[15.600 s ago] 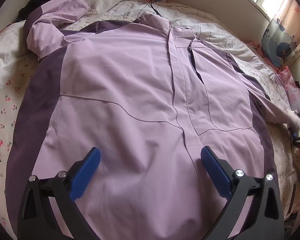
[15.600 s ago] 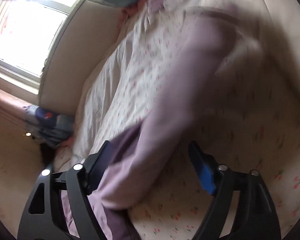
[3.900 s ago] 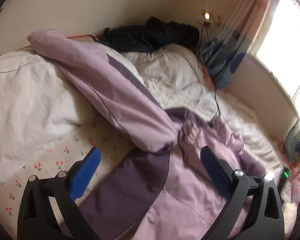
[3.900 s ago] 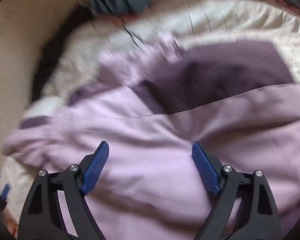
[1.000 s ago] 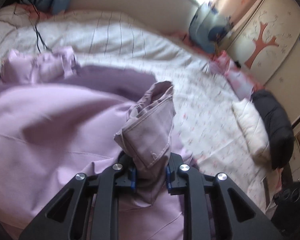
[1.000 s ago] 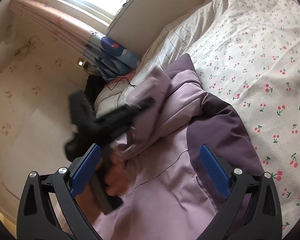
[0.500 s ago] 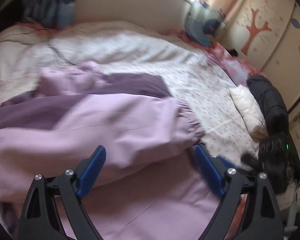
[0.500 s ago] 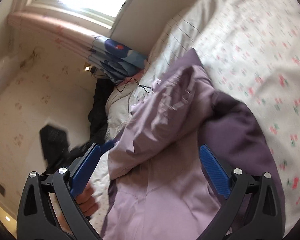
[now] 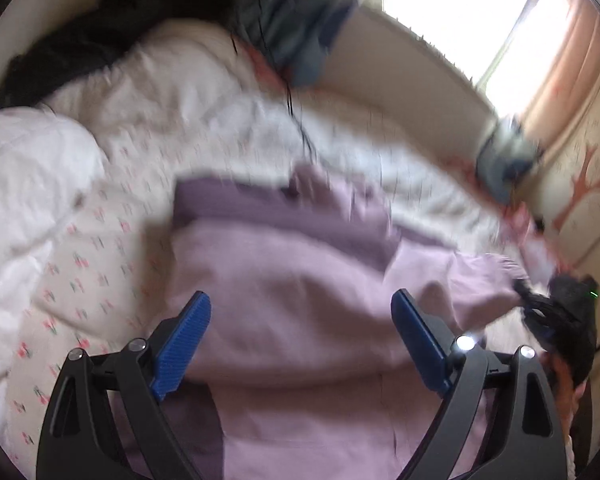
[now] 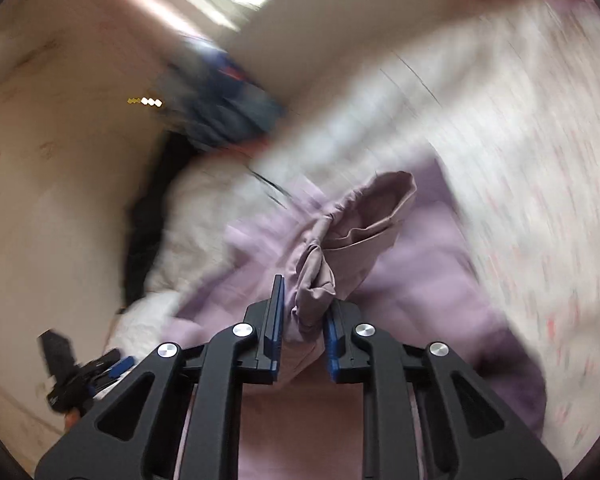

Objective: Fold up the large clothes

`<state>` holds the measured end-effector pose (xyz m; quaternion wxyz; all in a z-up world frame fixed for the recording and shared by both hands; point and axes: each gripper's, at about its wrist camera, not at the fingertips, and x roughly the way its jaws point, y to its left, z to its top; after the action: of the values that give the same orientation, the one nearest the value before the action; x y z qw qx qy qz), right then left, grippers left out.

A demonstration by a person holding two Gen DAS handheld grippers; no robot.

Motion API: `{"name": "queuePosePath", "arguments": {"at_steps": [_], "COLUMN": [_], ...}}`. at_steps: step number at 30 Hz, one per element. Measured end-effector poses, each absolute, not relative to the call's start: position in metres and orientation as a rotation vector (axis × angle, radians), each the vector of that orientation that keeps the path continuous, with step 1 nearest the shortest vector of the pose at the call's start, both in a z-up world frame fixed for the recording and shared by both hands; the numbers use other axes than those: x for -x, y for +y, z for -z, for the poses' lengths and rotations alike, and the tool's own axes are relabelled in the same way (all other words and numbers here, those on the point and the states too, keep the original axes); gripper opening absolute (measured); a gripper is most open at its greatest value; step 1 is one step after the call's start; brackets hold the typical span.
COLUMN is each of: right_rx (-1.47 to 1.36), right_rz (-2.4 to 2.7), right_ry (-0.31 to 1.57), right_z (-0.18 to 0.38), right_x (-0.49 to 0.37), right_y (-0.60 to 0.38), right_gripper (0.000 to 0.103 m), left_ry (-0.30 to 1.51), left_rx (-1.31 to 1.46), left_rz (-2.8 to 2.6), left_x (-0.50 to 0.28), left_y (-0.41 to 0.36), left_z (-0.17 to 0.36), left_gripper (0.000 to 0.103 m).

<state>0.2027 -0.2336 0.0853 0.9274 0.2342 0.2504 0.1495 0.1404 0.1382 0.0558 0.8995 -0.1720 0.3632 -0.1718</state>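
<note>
Handoff done: left gripper [image 9: 300, 340] let go of the cuff, jaws now wide and empty over the jacket [image 9: 292, 280] on the bed [image 9: 80, 264]. Right gripper [image 10: 302, 320] just clamped the cuff [image 10: 364, 216], lifted off the jacket. Sleeve fold prob next.

Jacket [image 9: 284, 280]: smooth matt woven cloth, lilac w/ darker purple panels; cuff [image 10: 364, 216] gathered, stitched. Bedsheet [image 9: 100, 256]: soft matt cotton-like cloth, printed. Gripper frames: matt black plastic w/ shiny metal screws [image 10: 242, 330]; pads [image 9: 180, 344] blue, ribbed.
</note>
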Motion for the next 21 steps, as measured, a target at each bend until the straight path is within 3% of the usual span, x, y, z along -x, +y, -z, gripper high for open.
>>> {"name": "queuePosePath", "arguments": {"at_steps": [3, 5, 8, 12, 14, 18, 21], "right_rx": [-0.413, -0.44, -0.484, -0.591, -0.61, -0.434, -0.257], "right_rz": [-0.353, -0.342, -0.237, -0.193, -0.18, -0.121, -0.193], "right_ry": [0.399, 0.421, 0.59, 0.781, 0.743, 0.558, 0.547], "right_z": [-0.123, -0.111, -0.037, 0.041, 0.035, -0.027, -0.054], "right_x": [-0.203, -0.215, -0.239, -0.236, -0.221, -0.203, -0.22], "right_y": [-0.229, -0.241, -0.266, -0.293, -0.301, -0.281, -0.23], "right_gripper": [0.016, 0.016, 0.016, 0.019, 0.03, 0.036, 0.05], "left_ry": [0.601, 0.565, 0.616, 0.858, 0.892, 0.759, 0.665], "left_rx": [0.46, 0.497, 0.52, 0.464, 0.399, 0.357, 0.316], "left_rz": [0.35, 0.347, 0.34, 0.296, 0.263, 0.25, 0.264], "left_x": [-0.139, -0.147, -0.169, -0.202, -0.204, -0.185, -0.18], "left_y": [0.159, 0.162, 0.153, 0.124, 0.116, 0.118, 0.114], "left_z": [-0.073, -0.075, -0.052, 0.021, 0.038, 0.001, -0.023], "left_gripper": [0.088, 0.088, 0.088, 0.088, 0.088, 0.088, 0.092]}}
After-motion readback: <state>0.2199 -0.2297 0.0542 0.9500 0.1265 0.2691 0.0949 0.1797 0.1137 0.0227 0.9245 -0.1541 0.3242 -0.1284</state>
